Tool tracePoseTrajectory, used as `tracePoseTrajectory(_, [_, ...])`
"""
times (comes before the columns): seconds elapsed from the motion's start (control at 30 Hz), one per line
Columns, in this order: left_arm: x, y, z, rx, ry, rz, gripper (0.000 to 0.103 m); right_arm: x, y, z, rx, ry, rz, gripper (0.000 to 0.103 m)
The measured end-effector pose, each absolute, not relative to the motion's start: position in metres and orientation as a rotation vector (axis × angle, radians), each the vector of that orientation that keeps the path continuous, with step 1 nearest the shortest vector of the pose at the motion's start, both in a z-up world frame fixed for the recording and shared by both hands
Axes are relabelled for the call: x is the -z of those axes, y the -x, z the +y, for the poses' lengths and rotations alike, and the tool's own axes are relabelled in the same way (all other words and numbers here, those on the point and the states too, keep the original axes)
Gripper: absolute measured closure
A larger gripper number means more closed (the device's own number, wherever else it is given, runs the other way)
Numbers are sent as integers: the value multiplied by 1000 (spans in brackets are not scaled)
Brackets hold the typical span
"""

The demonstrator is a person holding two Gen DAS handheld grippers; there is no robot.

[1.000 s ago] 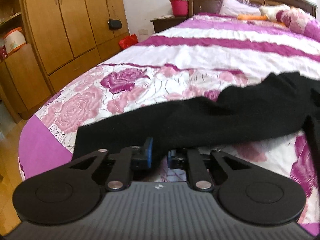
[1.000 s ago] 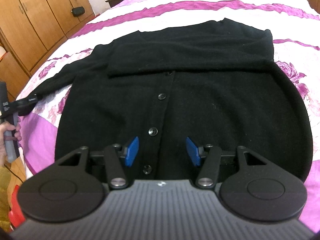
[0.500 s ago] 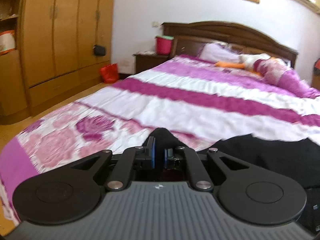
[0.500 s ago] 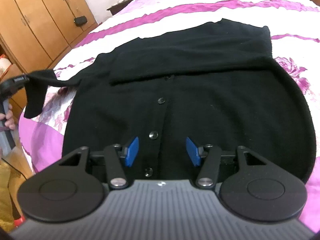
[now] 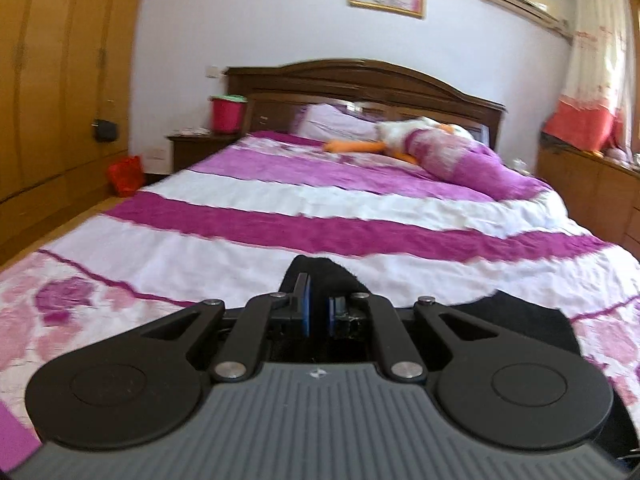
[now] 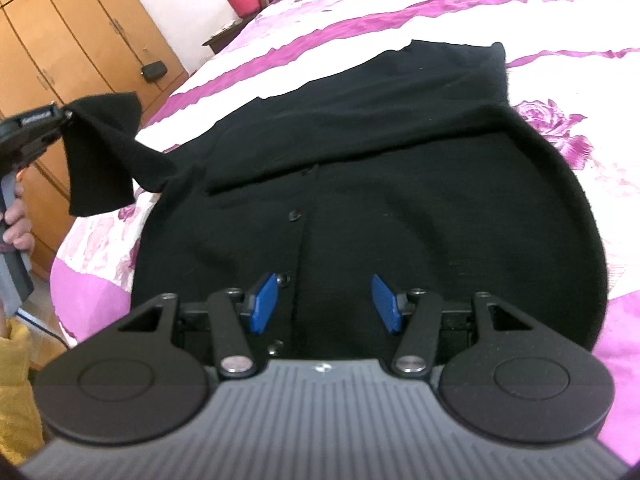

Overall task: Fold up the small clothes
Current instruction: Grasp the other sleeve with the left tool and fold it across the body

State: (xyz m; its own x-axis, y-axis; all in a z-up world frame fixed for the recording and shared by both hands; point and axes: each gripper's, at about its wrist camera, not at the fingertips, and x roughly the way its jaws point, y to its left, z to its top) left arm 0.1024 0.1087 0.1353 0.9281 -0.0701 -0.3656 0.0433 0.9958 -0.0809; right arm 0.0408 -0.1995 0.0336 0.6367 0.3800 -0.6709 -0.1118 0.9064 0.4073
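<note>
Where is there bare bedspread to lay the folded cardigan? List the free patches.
Free: the striped bedspread between the black cardigan and the pillows; the floral strip right of the cardigan. Crowded: the near end, under the cardigan, its sleeve lifted in the left gripper.

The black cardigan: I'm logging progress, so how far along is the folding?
Done: the cardigan lies flat and buttoned on the bed, with one sleeve already folded across the chest. In hand: the left claw is shut on the other sleeve's cuff, lifted off the bed. The right claw hovers open over the hem. Left: lay that sleeve across, then fold the body.
</note>
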Motion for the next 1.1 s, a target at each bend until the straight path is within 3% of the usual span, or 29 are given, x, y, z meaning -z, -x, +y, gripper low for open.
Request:
tracePoseTrajectory(0.47, [-56,-148,-4,215,1,615,93,-24,-35,-229,-206,-352,826,48])
tracePoseTrajectory(0.83, [-37,-159,-9,192,-7,701,91,-20,-32,-233,-191,-356,828,48])
tracePoseTrajectory(0.9, [-40,-160,-7,188,4,720,86,-21,-33,-231,-191,-349,828,48])
tracePoseTrajectory(1.07, [-44,-154,-2,149,-18,734,54,-22,-32,-227,-193,-337,828,48])
tracePoseTrajectory(1.1, [-46,-152,-1,144,-18,736,53,-22,-32,-226,-193,-335,829,48])
